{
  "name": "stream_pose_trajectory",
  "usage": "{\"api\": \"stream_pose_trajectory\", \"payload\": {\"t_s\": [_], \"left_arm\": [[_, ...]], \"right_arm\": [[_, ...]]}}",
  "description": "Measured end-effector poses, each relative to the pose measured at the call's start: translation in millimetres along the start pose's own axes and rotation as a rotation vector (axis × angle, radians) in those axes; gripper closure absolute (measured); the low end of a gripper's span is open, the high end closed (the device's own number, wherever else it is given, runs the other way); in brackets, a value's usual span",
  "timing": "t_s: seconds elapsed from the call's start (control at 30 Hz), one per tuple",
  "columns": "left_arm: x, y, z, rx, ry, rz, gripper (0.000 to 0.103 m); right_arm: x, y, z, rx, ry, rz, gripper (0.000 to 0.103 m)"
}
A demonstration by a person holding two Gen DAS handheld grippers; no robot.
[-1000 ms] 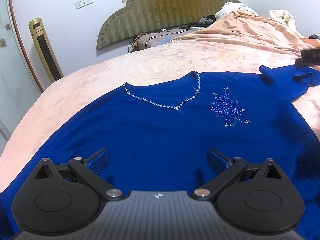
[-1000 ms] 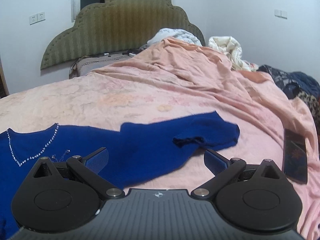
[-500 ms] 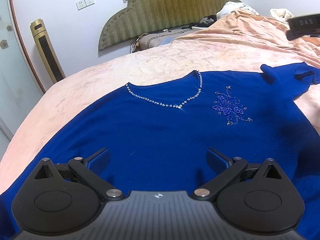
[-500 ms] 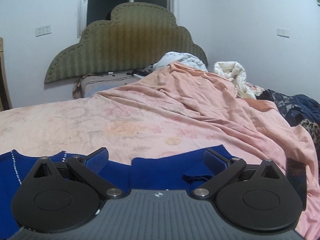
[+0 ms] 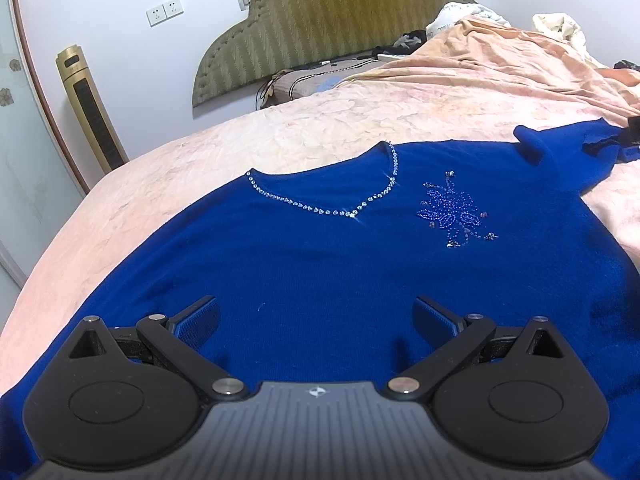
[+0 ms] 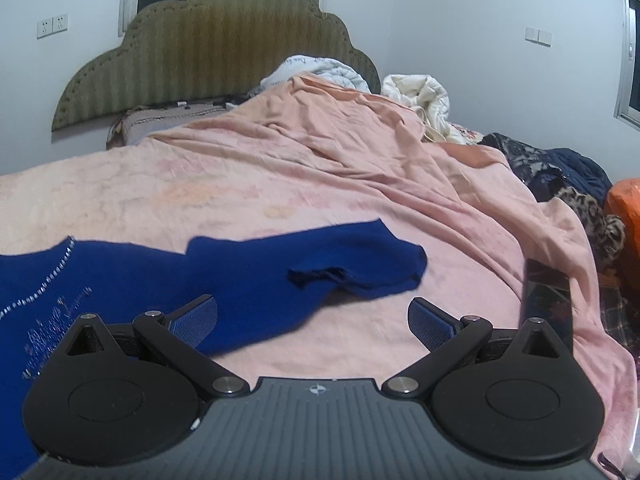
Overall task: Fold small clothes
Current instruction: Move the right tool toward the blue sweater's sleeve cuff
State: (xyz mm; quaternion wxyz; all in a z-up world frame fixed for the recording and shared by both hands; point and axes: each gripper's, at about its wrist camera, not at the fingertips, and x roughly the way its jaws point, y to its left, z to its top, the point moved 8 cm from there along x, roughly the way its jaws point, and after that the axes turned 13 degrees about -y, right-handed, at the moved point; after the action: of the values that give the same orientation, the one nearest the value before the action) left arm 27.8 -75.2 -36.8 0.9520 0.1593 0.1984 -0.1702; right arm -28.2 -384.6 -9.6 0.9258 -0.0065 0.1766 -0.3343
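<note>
The left gripper (image 5: 316, 320) is held wide open and empty above the blue top (image 5: 320, 264); the right gripper (image 6: 312, 320) is likewise spread, gripping nothing, near its sleeve (image 6: 340, 268); the garment is laid flat on the pink bedsheet (image 6: 280, 176).

I lose the blue top's (image 5: 320, 264) hem behind my left gripper (image 5: 316, 322); its beadwork (image 6: 48, 328) blurs on the right wrist view.
</note>
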Motion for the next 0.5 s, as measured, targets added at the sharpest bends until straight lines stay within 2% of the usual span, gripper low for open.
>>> {"api": "stream_pose_trajectory", "payload": {"t_s": [0.5], "left_arm": [[-4.8,-7.1,2.2,0.012,-0.01,-0.009,0.0]], "right_arm": [[-16.1,-34.8,-12.2,0.006,0.002,-0.052,0.0]]}}
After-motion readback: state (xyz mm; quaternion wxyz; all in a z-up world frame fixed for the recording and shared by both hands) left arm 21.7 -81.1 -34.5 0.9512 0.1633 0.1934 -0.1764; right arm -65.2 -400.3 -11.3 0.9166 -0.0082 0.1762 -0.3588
